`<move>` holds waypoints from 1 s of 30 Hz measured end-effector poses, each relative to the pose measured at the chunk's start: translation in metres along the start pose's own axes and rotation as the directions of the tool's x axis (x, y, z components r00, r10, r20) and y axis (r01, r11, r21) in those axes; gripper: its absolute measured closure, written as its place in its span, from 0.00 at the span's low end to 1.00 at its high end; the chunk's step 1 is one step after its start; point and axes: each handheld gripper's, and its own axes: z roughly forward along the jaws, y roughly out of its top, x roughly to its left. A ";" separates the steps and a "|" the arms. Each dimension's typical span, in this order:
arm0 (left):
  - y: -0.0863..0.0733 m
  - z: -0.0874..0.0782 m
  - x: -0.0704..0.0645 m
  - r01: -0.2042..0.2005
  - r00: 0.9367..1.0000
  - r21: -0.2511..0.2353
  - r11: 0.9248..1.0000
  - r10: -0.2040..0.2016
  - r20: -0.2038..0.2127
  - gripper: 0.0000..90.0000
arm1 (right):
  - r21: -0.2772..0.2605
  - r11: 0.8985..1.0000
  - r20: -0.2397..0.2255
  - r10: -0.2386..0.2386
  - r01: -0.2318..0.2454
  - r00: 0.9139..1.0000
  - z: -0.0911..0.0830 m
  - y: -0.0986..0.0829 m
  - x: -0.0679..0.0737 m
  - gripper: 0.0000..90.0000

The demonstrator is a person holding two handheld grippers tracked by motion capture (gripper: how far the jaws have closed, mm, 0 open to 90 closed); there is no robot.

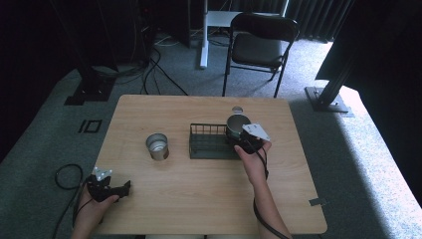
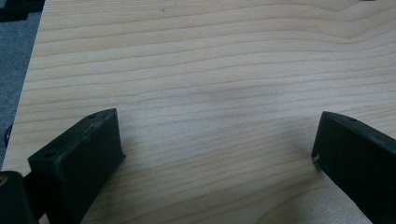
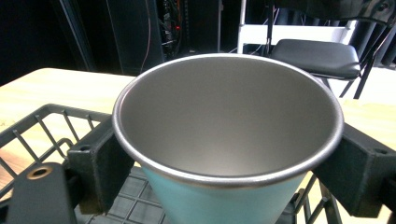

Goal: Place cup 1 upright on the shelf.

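Wooden and pale, the desk [image 1: 199, 199] takes up the middle of the high view, and it stands on a grey carpet with a black folding chair [image 1: 259, 42] behind its far edge. On the right half of the desk there is a dark wire basket [image 1: 209, 142], low and rectangular, with a grid floor and thin bars as walls. The right tool [image 1: 239, 137] is at the right end of this basket, held by the person's right hand [image 1: 254, 159], and its two black jaws press on both sides of a metal cup [image 3: 229, 140]. In the right gripper view the cup is upright between the jaws, it is light blue outside and plain steel inside, and its lower part is over the grid floor of the basket; I cannot tell if it touches the floor. A second cup [image 1: 157, 146], also metal, stands upright on the bare desk just left of the basket, apart from it. A small round lid-like thing [image 1: 237, 109] lies on the desk behind the basket. The left tool [image 1: 119, 189] is near the front left corner of the desk, in the left hand [image 1: 92, 201]; its jaws are spread wide over bare wood and hold nothing.
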 end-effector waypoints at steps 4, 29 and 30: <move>0.000 0.000 0.000 0.000 1.000 0.000 1.000 0.000 0.000 0.02 | 0.006 1.000 -0.010 -0.008 0.008 1.000 -0.001 0.001 -0.002 0.14; 0.000 0.000 0.000 0.000 1.000 0.000 1.000 0.000 0.000 0.02 | 0.005 1.000 -0.049 -0.025 0.025 0.998 -0.016 -0.002 -0.009 0.12; 0.000 0.000 0.000 0.000 1.000 0.000 1.000 0.000 0.000 0.02 | 0.004 1.000 -0.051 -0.020 0.021 0.998 -0.019 -0.003 -0.010 0.12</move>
